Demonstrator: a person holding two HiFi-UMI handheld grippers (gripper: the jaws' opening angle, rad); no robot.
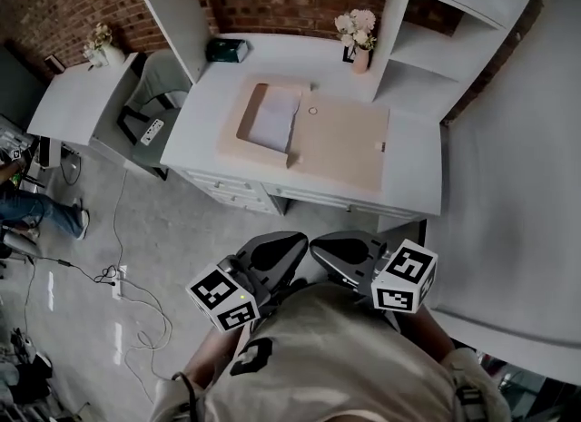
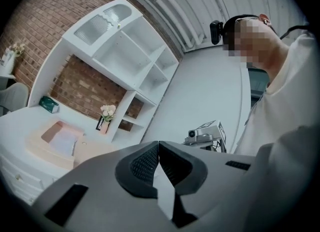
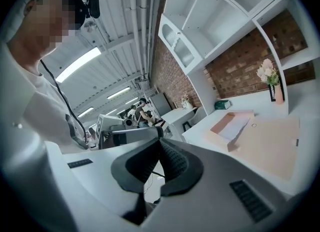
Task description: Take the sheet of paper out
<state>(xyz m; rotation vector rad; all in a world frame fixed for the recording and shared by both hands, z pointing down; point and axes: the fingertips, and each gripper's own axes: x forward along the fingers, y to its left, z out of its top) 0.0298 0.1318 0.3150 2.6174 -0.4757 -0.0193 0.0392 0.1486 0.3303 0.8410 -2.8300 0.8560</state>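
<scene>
Inside rectangular beige box (image 1: 243, 122), flat paper (image 1: 273, 121).

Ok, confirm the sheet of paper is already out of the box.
No, the sheet lies inside the open box on the desk.

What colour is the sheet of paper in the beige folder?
White; the flat rectangular paper sheet shows best in the head view.

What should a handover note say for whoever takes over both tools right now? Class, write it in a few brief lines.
Left tool: shut, empty, held close to the person's body.
Right tool: shut, empty, tip facing the left one.
Sheet of paper: lying in the open tan box on the white desk, away from both tools.
Done: nothing yet; the sheet is untouched.
Left: reach the box, grip the sheet, take it out.
</scene>
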